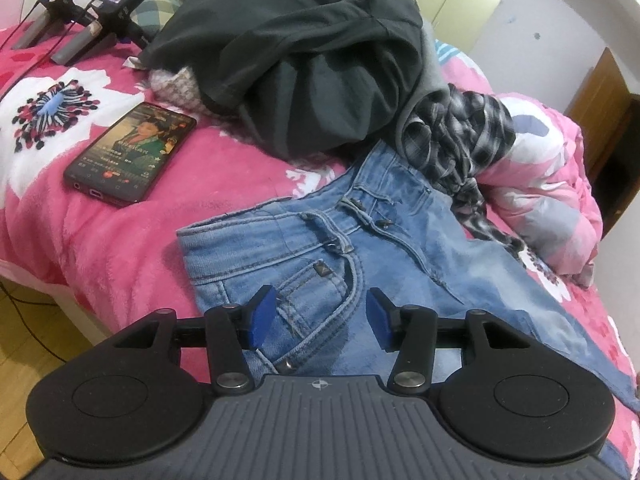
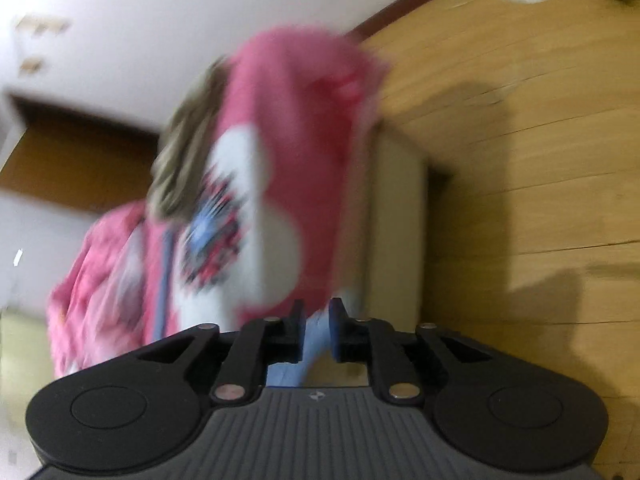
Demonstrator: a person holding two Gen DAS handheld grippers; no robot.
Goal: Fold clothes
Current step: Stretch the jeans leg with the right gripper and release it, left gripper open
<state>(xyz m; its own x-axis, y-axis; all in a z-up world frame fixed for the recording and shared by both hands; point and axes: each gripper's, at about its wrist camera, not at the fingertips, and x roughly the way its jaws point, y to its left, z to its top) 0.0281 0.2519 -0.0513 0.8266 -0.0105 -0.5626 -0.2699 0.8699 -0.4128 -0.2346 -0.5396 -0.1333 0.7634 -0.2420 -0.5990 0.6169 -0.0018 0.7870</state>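
Our left gripper (image 1: 322,318) hangs wide apart above the jeans (image 1: 320,240); our right gripper (image 2: 318,330) pinches light-blue fabric (image 2: 314,336) beside the pink blanket (image 2: 288,128).

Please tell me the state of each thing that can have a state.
Left tongs: open, over the jeans.
Right tongs: shut on light blue fabric.
Jeans: spread flat, waist unbuttoned.
Phone: screen lit.
Dark garment: crumpled heap.
Plaid shirt: bunched.

Left wrist view close above jeans (image 1: 320,248) — right view blurred, tilted; both share pink blanket (image 1: 100,208).
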